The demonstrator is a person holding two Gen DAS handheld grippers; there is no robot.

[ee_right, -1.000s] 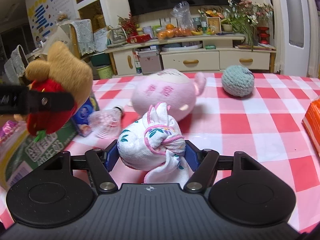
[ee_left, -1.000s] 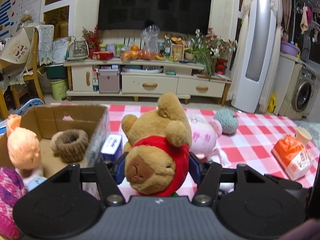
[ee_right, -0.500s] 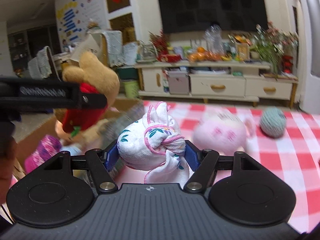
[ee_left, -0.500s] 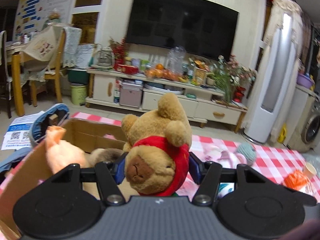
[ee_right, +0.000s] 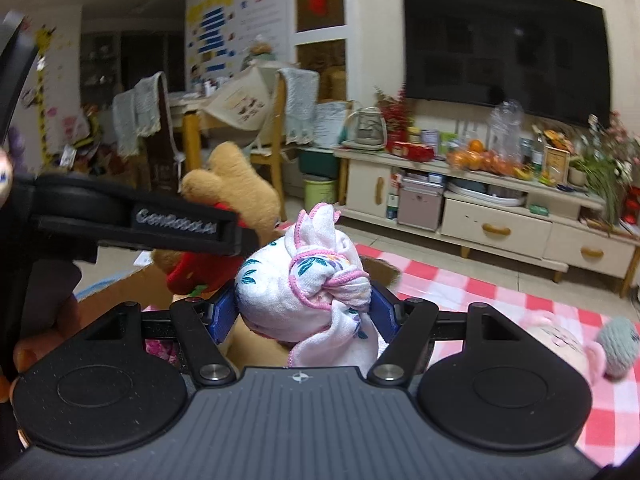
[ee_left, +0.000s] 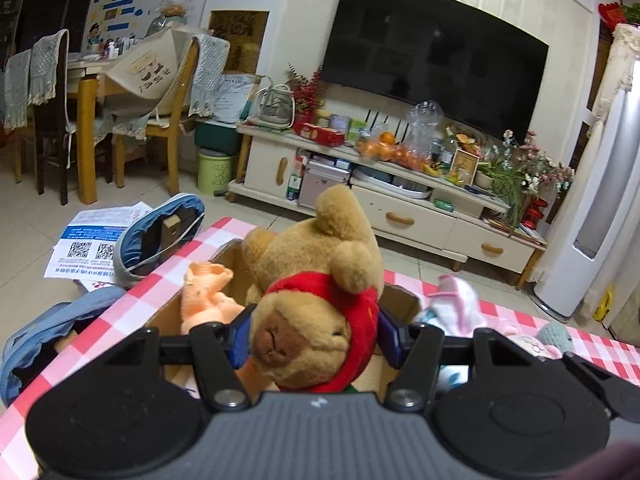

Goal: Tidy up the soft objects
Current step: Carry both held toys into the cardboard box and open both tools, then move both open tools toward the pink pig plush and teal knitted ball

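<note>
Red-and-white checked tablecloth (ee_left: pixel 132 300) carries an open cardboard box (ee_left: pixel 168 314). Left gripper (ee_left: pixel 314 334) clamps brown plush bear (ee_left: pixel 320 304) above it; right gripper (ee_right: pixel 302 314) clamps white floral knotted cloth bundle (ee_right: pixel 308 292).

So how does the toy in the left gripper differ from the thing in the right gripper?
The brown teddy bear is furry plush with a face and a red top; the knotted floral cloth bundle is smooth white fabric with pink edging and no face. The bear looks bulkier. Both are soft and squeezed between blue fingers.
</note>
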